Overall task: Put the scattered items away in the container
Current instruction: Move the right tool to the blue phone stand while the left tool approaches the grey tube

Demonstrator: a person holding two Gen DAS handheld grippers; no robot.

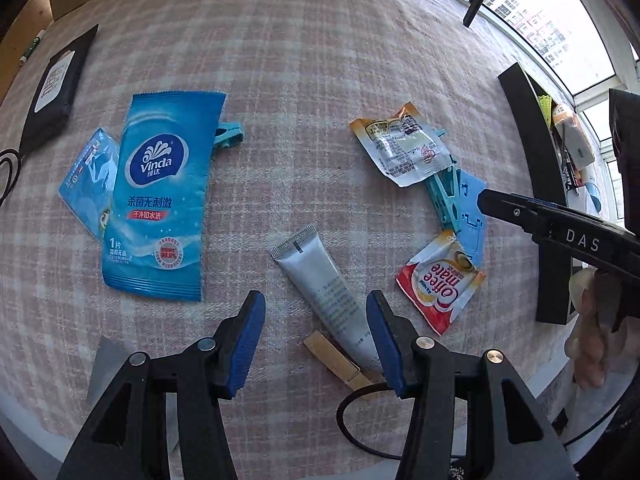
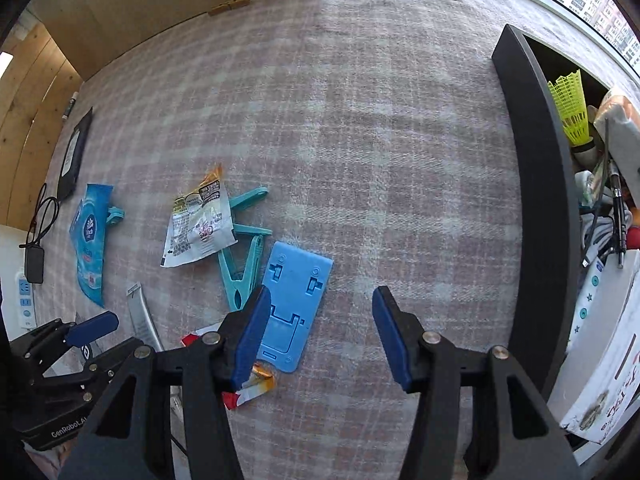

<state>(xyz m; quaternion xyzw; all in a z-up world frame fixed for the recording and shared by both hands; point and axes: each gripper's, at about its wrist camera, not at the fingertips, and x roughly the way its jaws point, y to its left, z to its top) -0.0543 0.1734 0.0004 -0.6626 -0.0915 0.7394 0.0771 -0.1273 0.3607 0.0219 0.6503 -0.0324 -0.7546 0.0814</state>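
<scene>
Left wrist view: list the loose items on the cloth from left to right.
Black pouch → Vinda wipe packet → silver tube → crumpled white sachet → Coffee-mate sachet. The clips and the blue stand overlap these too much to place.

A surface [image 1: 320,80] covered in pink-and-white checked cloth carries the litter. On it lie a blue Vinda wet-wipe sachet [image 1: 160,200], a silver squeeze tube [image 1: 324,284] beside a wooden clothespin [image 1: 336,362], a red-and-white Coffee-mate sachet [image 1: 440,280], a crumpled white snack wrapper [image 2: 198,224] over teal plastic clothes pegs [image 2: 240,268], a flat blue plastic phone stand [image 2: 294,300] — and (at the right edge) a black open-topped container [image 2: 540,200].
</scene>
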